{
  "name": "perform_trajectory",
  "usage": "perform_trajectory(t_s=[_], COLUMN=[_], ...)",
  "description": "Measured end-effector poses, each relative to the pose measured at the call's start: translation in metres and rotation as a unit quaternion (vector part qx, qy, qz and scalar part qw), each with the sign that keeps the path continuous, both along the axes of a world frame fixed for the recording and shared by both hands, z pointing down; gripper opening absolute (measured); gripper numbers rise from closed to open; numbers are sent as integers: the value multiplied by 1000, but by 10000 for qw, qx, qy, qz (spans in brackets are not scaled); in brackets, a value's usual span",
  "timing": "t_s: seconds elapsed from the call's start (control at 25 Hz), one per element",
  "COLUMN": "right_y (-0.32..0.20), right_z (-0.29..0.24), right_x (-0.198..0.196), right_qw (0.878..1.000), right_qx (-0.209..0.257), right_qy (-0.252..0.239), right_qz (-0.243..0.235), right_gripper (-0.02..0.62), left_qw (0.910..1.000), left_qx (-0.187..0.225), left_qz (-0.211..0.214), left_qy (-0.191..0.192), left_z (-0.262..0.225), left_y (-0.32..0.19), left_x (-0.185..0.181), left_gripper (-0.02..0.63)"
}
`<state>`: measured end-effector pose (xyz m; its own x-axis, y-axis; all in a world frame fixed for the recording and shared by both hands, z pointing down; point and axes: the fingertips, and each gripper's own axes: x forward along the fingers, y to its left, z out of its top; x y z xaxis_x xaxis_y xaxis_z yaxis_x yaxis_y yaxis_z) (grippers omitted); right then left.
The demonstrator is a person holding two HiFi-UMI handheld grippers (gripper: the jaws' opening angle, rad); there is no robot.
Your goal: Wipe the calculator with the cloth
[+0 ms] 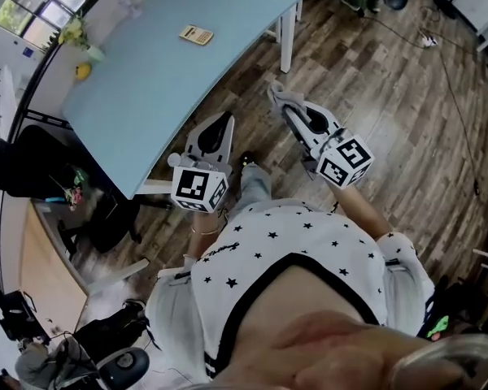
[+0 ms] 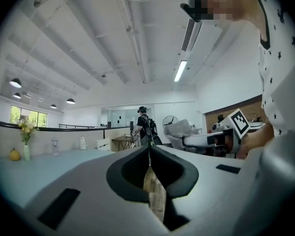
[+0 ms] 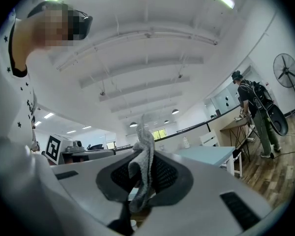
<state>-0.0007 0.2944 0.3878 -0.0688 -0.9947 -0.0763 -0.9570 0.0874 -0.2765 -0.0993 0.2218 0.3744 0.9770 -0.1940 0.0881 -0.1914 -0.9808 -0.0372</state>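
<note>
A yellowish calculator (image 1: 196, 35) lies far off on the light blue table (image 1: 146, 80). My right gripper (image 1: 281, 104) is shut on a grey cloth (image 1: 278, 94), which sticks up between the jaws in the right gripper view as a crumpled strip, the cloth (image 3: 141, 166). My left gripper (image 1: 221, 124) is shut with nothing in it; its jaws meet in a thin line in the left gripper view, left gripper (image 2: 149, 154). Both grippers are held close to the person's body, over the wooden floor, well short of the calculator.
A small vase of flowers (image 1: 75, 35) and a yellow fruit (image 1: 82, 71) stand at the table's far left. A black chair (image 1: 32, 165) sits by the table's near end. Another person (image 3: 255, 117) stands at a desk in the background. Wooden floor (image 1: 407, 112) spreads to the right.
</note>
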Motion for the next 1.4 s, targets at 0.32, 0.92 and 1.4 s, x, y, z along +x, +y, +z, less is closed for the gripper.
perform_trajectory(t_s=[0.32,0.92,1.4], right_y=[-59,-162,-246], right_z=[7,-6,-7], right_x=[25,61,75], right_qw=[9997,9990,9980], right_qx=[-233,-340,-448], right_qy=[49,121,301], right_qz=[-1,270,335], right_gripper=[38,38,37], left_qw=[9997,9988,9980], left_qx=[-177,-387,-516], left_qz=[-18,0,22], left_qy=[183,309,350], left_z=[4,2,8], left_y=[-64,-175,-259], left_x=[29,56,67], left_gripper=[35,35,35])
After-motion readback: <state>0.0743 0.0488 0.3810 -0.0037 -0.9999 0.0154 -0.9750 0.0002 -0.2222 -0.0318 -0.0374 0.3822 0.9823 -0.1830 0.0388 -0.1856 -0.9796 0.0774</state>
